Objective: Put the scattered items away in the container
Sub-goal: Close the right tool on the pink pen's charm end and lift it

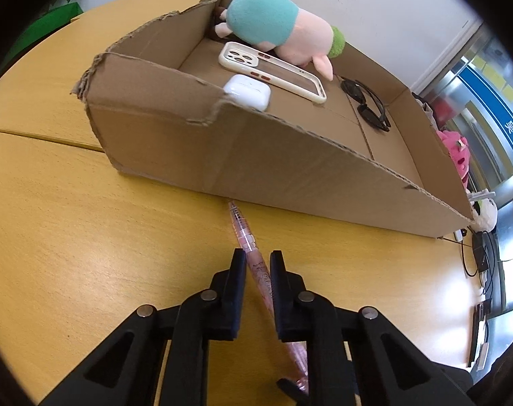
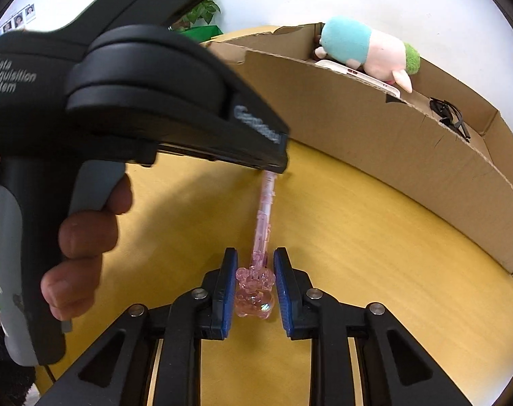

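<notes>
Your left gripper (image 1: 258, 258) straddled the translucent pink plastic pen (image 1: 243, 230) on the yellow wooden table (image 1: 70, 237), fingers spread, no contact evident. Your right gripper (image 2: 255, 257) bracketed its bear-shaped end, fingers parted, beside the brown cardboard box (image 1: 273, 165).

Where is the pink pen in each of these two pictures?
Left wrist view: the pen lies on the table low in the middle, running between the left gripper fingers toward the box.
Right wrist view: the pen sits at centre, its bear-shaped end between the right gripper fingers.
Shared landmark: the plush toy in the box.
</notes>
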Tool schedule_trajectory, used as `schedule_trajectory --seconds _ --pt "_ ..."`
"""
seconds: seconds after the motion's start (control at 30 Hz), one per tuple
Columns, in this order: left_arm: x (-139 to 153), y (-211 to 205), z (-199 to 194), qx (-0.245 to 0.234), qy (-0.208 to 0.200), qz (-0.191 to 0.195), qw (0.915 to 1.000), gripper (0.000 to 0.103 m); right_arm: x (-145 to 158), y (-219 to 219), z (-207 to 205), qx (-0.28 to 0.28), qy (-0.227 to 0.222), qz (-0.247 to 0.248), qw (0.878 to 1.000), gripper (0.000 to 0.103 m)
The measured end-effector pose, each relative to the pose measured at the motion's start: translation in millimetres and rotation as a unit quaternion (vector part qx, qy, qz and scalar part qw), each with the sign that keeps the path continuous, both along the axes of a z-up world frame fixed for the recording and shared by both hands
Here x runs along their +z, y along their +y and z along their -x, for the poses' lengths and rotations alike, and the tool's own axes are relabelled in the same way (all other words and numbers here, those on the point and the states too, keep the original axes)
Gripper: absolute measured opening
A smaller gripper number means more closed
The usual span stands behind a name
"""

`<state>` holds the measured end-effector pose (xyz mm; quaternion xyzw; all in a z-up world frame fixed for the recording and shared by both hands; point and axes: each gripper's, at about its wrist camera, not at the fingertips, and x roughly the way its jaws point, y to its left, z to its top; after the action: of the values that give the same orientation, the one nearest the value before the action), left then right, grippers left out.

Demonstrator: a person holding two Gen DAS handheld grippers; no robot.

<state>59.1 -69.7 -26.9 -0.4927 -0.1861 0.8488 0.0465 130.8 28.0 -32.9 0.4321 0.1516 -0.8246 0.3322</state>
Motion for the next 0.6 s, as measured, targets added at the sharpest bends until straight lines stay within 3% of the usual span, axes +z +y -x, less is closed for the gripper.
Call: schedule_trajectory --seconds 0.27,0.6 --pt "38.5 23.6 -13.4 -0.025 0.048 0.017 0.9984 0.009 10.4 17.0 -7.7 -0.016 -0.003 0.041 0.999 0.023" --pt "108.8 55.3 -8.1 -0.061 0.119 0.043 0.9901 0.008 67.2 49.8 -1.9 -0.040 0.031 0.115 0.992 0.023"
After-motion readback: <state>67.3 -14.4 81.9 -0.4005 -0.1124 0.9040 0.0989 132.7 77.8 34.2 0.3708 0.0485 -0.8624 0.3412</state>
